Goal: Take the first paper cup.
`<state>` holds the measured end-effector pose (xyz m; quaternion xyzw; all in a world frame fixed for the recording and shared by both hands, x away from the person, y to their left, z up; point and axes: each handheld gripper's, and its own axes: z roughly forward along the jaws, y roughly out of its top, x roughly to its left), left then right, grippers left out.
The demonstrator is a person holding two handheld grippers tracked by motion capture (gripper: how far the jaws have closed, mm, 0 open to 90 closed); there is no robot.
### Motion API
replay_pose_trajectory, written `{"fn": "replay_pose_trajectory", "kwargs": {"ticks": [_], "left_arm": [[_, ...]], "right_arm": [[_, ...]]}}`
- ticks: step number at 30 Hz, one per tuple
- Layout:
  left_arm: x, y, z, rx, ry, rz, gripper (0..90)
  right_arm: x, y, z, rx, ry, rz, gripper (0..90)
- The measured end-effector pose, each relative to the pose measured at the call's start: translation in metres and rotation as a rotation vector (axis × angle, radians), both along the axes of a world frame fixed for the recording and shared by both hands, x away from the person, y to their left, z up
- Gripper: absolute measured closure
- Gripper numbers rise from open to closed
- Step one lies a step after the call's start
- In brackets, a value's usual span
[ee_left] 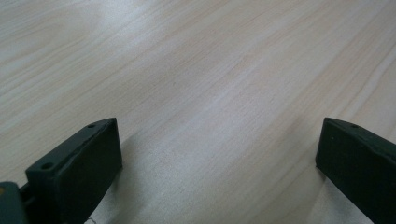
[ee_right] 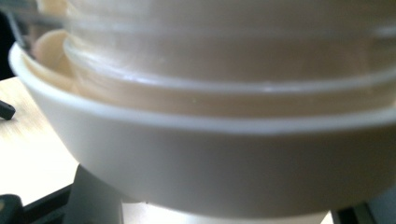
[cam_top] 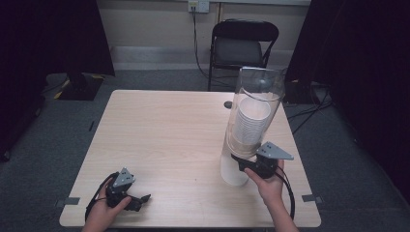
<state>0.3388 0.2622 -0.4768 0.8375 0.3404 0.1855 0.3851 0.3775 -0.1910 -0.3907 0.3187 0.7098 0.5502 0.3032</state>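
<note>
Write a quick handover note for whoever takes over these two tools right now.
Left tool: open, low over the table near its front left corner, nothing between the jaws.
Right tool: pressed against the clear tube of stacked white cups, at the white base; grip can't be confirmed.
Done: no cup is out.
Left: probably pulling cups from the stack.
</note>
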Motion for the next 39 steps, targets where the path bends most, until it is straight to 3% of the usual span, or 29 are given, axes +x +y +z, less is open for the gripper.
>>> {"fn": "replay_pose_trajectory", "kwargs": {"ticks": [17, 19, 20, 21, 22, 24, 26, 27, 29, 30, 32, 36, 39], "left_arm": [[0.000, 0.000, 0.000, 0.000, 0.000, 0.000, 0.0], [0.000, 0.000, 0.000, 0.001, 0.000, -0.001, 0.0], [0.000, 0.000, 0.000, 0.001, 0.001, 0.000, 0.0], [0.000, 0.000, 0.000, 0.000, 0.000, 0.000, 0.0], [0.000, 0.000, 0.000, 0.001, 0.000, 0.000, 0.0], [0.000, 0.000, 0.000, 0.001, 0.003, 0.000, 0.0], [0.001, 0.000, 0.000, 0.005, 0.003, -0.003, 0.0], [0.002, 0.001, 0.001, 0.012, 0.001, -0.010, 0.0], [0.003, 0.001, 0.001, 0.013, 0.002, -0.008, 0.0], [0.003, 0.000, 0.001, 0.011, 0.000, -0.006, 0.0], [0.003, 0.000, 0.001, 0.006, 0.000, -0.003, 0.0], [0.003, 0.000, 0.001, 0.007, 0.000, -0.003, 0.0], [0.003, 0.000, 0.001, 0.003, -0.001, -0.001, 0.0]], "right_arm": [[0.001, 0.000, -0.003, -0.002, -0.005, -0.003, 35.3], [0.003, 0.001, -0.009, -0.046, 0.031, -0.012, 36.3], [0.004, 0.000, -0.021, -0.081, 0.087, -0.026, 37.1], [0.005, -0.003, -0.031, -0.039, 0.063, -0.016, 37.3], [0.005, -0.004, -0.038, -0.103, 0.120, -0.038, 37.2], [0.006, -0.005, -0.064, -0.140, 0.222, -0.027, 37.0], [0.005, -0.005, -0.063, -0.167, 0.223, -0.033, 36.9], [0.005, -0.009, -0.055, -0.135, 0.210, -0.042, 36.8], [0.008, -0.010, -0.045, -0.208, 0.205, -0.041, 36.5], [0.008, -0.011, -0.044, -0.213, 0.205, -0.035, 36.4], [0.010, -0.015, -0.055, -0.255, 0.225, -0.032, 36.2], [0.005, -0.022, -0.066, -0.236, 0.245, -0.050, 36.0], [0.001, -0.028, -0.062, -0.266, 0.244, -0.057, 36.0]]}}
